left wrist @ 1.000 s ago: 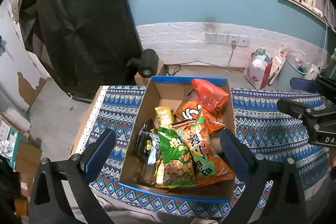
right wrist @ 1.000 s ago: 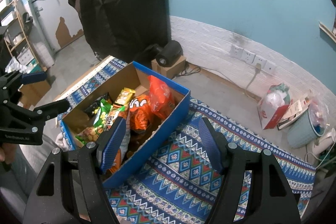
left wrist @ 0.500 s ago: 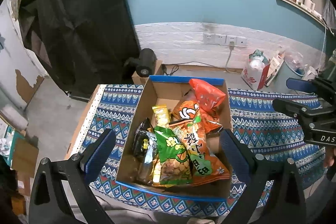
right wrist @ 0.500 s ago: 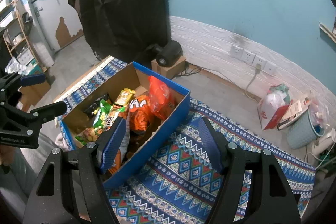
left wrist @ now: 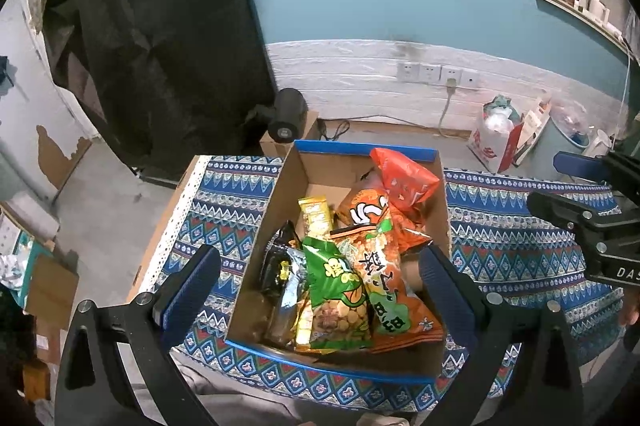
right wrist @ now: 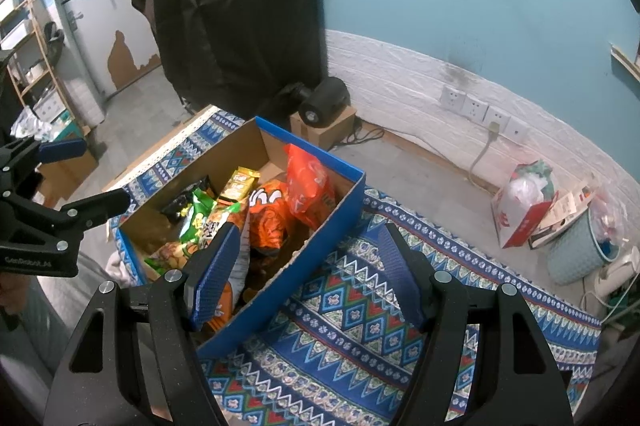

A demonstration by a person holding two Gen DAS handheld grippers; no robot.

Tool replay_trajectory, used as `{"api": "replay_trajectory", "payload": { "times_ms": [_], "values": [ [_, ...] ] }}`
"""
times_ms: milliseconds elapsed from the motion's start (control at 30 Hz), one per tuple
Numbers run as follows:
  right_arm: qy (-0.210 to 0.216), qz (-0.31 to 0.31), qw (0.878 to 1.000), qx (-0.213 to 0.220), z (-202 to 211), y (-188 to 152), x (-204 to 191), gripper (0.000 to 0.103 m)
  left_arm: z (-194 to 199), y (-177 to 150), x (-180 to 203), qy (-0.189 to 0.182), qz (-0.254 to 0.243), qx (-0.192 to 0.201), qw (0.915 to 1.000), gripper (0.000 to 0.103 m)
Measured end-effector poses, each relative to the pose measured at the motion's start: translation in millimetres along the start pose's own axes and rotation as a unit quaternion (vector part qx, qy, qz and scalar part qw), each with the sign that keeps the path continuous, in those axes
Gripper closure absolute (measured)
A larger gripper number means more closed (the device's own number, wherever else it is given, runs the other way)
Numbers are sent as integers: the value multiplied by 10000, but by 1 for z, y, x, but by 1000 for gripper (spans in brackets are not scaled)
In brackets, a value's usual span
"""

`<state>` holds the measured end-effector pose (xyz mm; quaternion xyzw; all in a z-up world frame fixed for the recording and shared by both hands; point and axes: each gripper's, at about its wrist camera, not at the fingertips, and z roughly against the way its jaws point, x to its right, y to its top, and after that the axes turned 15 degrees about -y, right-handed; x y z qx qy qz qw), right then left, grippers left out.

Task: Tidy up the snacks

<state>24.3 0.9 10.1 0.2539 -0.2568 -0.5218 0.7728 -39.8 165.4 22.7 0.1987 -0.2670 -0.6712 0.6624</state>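
Observation:
An open cardboard box (left wrist: 280,210) with a blue rim sits on a patterned tablecloth (left wrist: 224,202). Inside lie a green snack bag (left wrist: 336,302), an orange bag with printed characters (left wrist: 384,278), a red-orange bag (left wrist: 404,182), a yellow packet (left wrist: 316,212) and a black packet (left wrist: 276,266). My left gripper (left wrist: 320,266) hovers open above the box's near end, holding nothing. My right gripper (right wrist: 308,266) is open and empty over the box's (right wrist: 332,226) right wall and the cloth (right wrist: 360,326). Each gripper shows in the other's view: right gripper (left wrist: 556,182), left gripper (right wrist: 90,174).
A black cylinder (left wrist: 286,114) rests on a small carton behind the table, beside a black drape (left wrist: 160,46). Wall sockets (left wrist: 436,74), a red-white bag (left wrist: 496,142) and a pale basket (right wrist: 576,250) stand on the floor at the right. Shelving (right wrist: 28,58) stands at far left.

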Motion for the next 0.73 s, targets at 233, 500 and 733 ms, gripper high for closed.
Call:
{"api": "replay_trajectory", "payload": {
  "times_ms": [233, 500, 733],
  "values": [
    [17, 56, 10000, 27, 1, 0, 0, 32, 0, 0, -3, 9, 44, -12, 10000, 3],
    [1, 79, 10000, 29, 1, 0, -1, 32, 0, 0, -3, -14, 70, -14, 10000, 3],
    [-3, 83, 10000, 28, 1, 0, -1, 32, -1, -1, -3, -39, 110, -27, 9999, 3]
  ]
}}
